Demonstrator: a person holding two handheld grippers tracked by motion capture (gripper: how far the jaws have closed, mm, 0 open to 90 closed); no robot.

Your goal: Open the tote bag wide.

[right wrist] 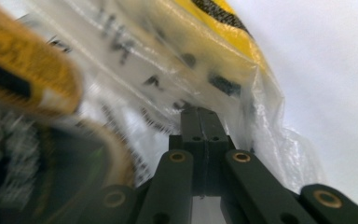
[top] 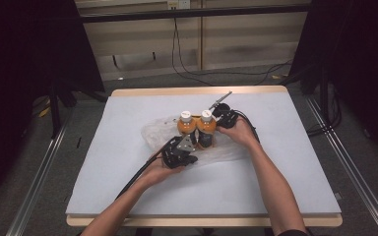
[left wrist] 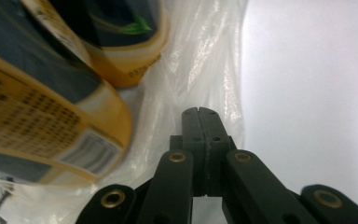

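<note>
Two orange drink bottles with white caps, one on the left (top: 186, 124) and one on the right (top: 206, 123), stand side by side on a clear plastic bag (top: 153, 132) at mid-table. My left gripper (top: 195, 143) comes in from the front left. In the left gripper view the left gripper (left wrist: 199, 111) has its jaws pressed together, tips on the bag film (left wrist: 200, 60) beside a labelled bottle (left wrist: 42, 116). My right gripper (top: 216, 131) reaches in from the right. Its own view shows the right gripper (right wrist: 198, 110) shut, tips against the bag (right wrist: 261, 107). Whether either one pinches film is unclear.
The pale table top (top: 128, 172) has free room all around the bag. Cables trail from both grippers toward the person. Beyond the table's far edge lie a bare floor and black cables (top: 187, 69), with dark stands at both sides.
</note>
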